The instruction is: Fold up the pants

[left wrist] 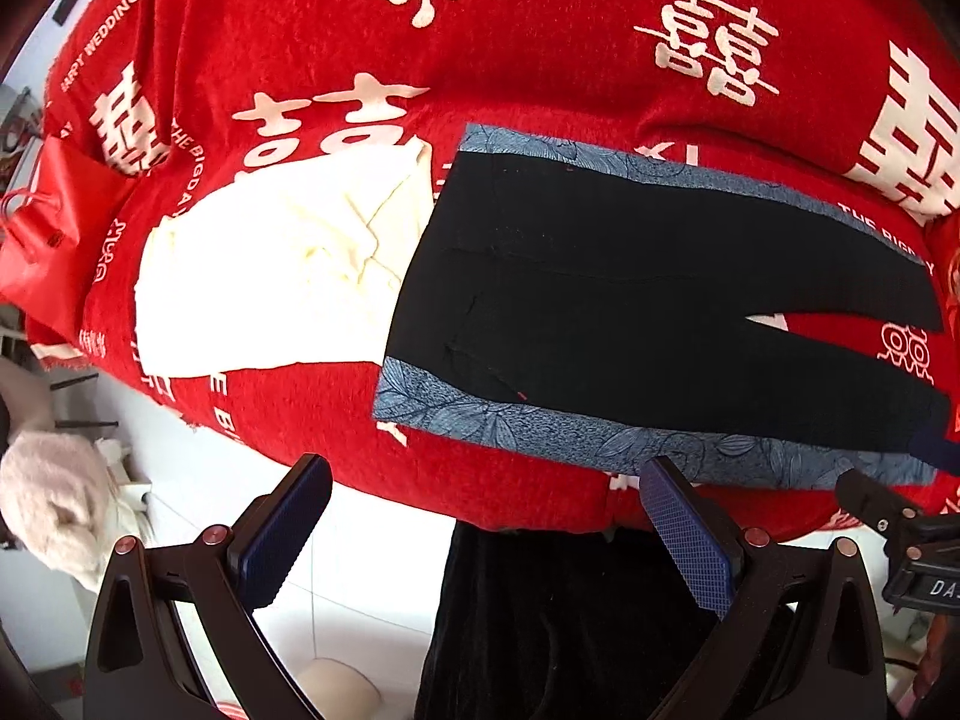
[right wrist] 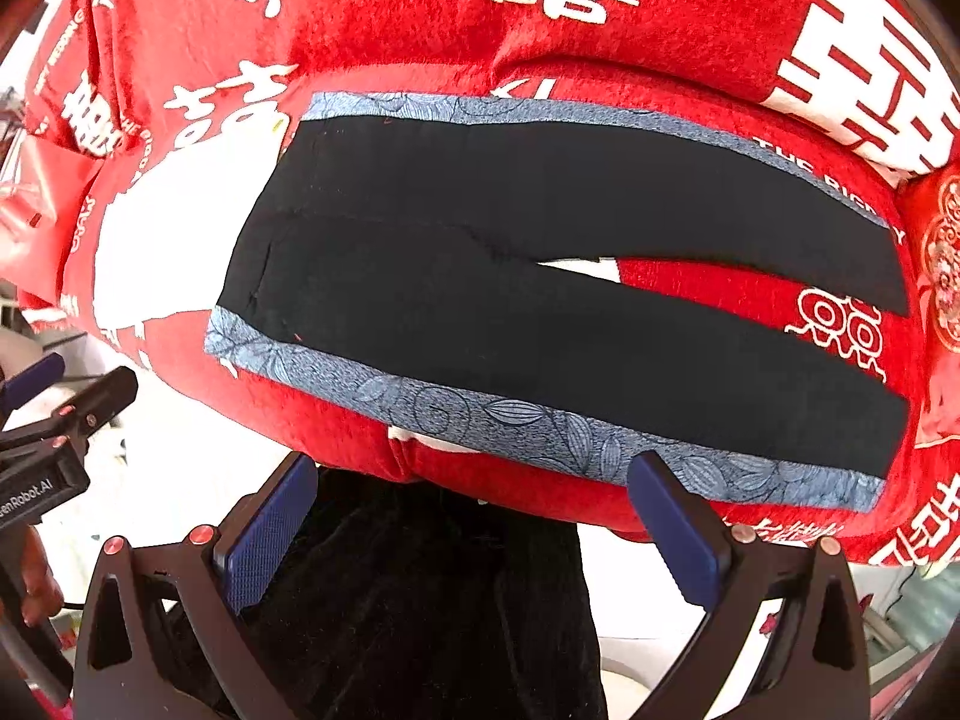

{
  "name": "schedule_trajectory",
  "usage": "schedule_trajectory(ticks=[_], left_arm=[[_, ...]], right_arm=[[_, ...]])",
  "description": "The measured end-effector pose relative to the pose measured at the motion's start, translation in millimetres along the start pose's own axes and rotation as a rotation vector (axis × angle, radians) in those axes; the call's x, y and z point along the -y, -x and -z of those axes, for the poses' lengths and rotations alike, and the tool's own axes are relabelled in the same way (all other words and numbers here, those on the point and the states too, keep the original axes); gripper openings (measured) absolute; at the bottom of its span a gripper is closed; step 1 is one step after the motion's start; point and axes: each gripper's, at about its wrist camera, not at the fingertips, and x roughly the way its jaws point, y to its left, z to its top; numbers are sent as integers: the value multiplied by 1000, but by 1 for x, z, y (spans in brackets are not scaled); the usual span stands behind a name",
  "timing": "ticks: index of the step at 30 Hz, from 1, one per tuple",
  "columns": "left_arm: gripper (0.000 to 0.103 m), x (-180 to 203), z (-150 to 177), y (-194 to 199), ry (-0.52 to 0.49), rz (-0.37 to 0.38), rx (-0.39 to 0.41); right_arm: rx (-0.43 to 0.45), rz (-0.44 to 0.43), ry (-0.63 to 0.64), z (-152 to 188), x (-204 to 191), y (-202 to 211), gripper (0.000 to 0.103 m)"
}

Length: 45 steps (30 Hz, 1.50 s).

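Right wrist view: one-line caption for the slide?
Black pants with blue floral side stripes lie flat, unfolded, on a red blanket; right gripper open and empty at the near edge.

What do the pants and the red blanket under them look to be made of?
Pants: matte black cloth with blue leaf-print side panels, thin and lying flat, probably a woven or knit fabric. Blanket: fuzzy red fleece-like pile with printed white characters.

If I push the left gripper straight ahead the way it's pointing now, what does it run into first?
Probably the near edge of the red blanket, just short of the pants' blue patterned side strip. The left gripper, open and empty, is aimed there. The black pants lie just beyond. Depth is uncertain.
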Motion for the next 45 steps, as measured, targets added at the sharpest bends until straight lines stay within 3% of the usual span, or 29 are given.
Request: schedule_trajectory(ticks=[4, 9, 14, 24, 31, 34, 43, 45], left_arm=[[103, 8, 3, -6, 25, 31, -29], [103, -4, 5, -27, 67, 123, -50], [103, -32, 6, -85, 125, 205, -99], [103, -67, 19, -186, 194, 337, -108], [103, -79, 28, -229, 275, 431, -108], [103, -77, 28, -236, 293, 472, -98], [102, -61, 19, -242, 277, 498, -70], [98, -63, 16, -240, 288, 500, -60]], right_arm=[[4, -46, -34, 0, 13, -6, 103], [22, -257, -175, 7, 32, -23, 103], [15, -409, -307, 23, 43, -65, 103], [9, -672, -539, 63, 51, -168, 103], [59, -746, -618, 80, 67, -206, 98], [85, -780, -661, 83, 77, -217, 84], [139, -872, -719, 91, 88, -228, 83], [147, -896, -754, 96, 92, -232, 82]])
